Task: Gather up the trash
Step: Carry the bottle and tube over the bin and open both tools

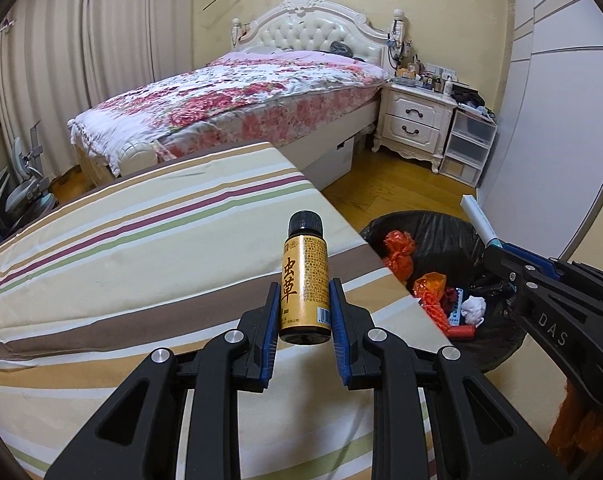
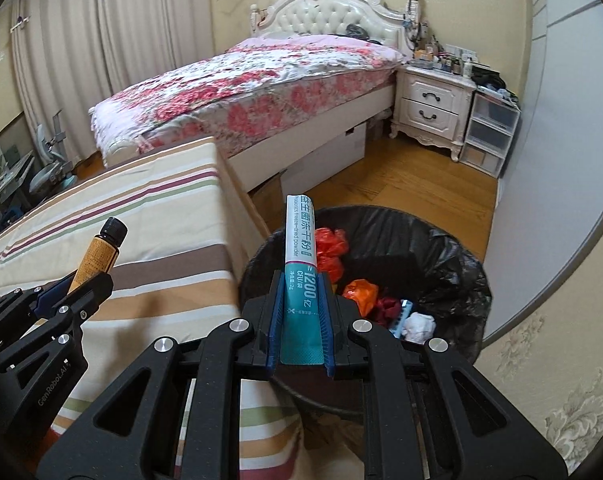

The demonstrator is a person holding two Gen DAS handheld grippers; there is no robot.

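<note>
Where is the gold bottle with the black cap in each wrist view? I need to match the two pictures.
Left wrist view: gold bottle at lower centre, upright, clamped in the left gripper above the striped cloth.
Right wrist view: same bottle at the left edge, tilted, in the left gripper.
Shared landmark: the black-lined trash bin, right of the bottle in both.
</note>
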